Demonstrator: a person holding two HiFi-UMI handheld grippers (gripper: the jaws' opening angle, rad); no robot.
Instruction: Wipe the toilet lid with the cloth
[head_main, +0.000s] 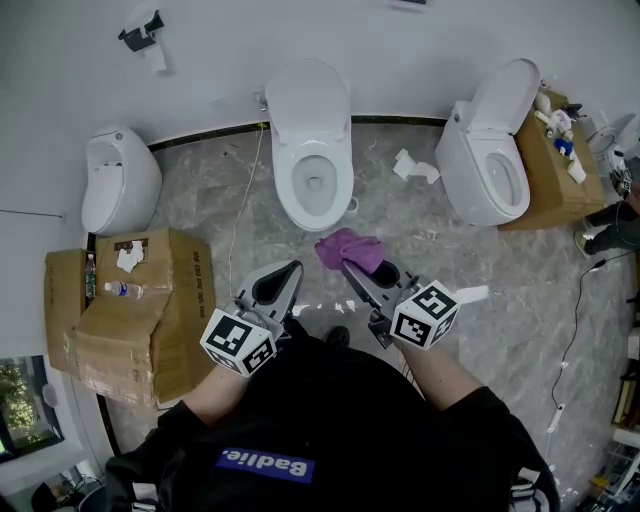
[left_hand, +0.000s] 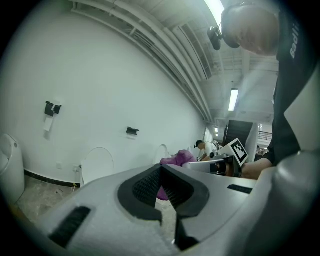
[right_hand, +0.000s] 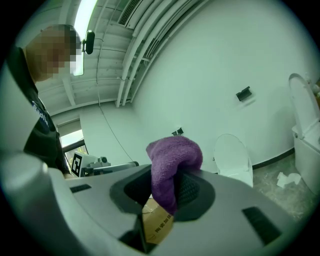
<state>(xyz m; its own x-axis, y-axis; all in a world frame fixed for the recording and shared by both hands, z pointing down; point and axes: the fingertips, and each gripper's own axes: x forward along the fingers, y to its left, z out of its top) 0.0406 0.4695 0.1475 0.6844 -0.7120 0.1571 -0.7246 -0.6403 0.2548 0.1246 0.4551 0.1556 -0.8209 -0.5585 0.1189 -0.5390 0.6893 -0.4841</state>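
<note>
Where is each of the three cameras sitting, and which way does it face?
Head view: on the person's head, facing steeply down at the middle toilet; forearms and torso show.
Left gripper view: on the left gripper, facing the white wall; shut fingers show.
Right gripper view: on the right gripper, facing that wall; fingers clamp the purple cloth.
Shared: all three show the cloth.

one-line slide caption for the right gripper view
Right tongs clamp a purple knitted cloth, white toilet with raised lid ahead.
</note>
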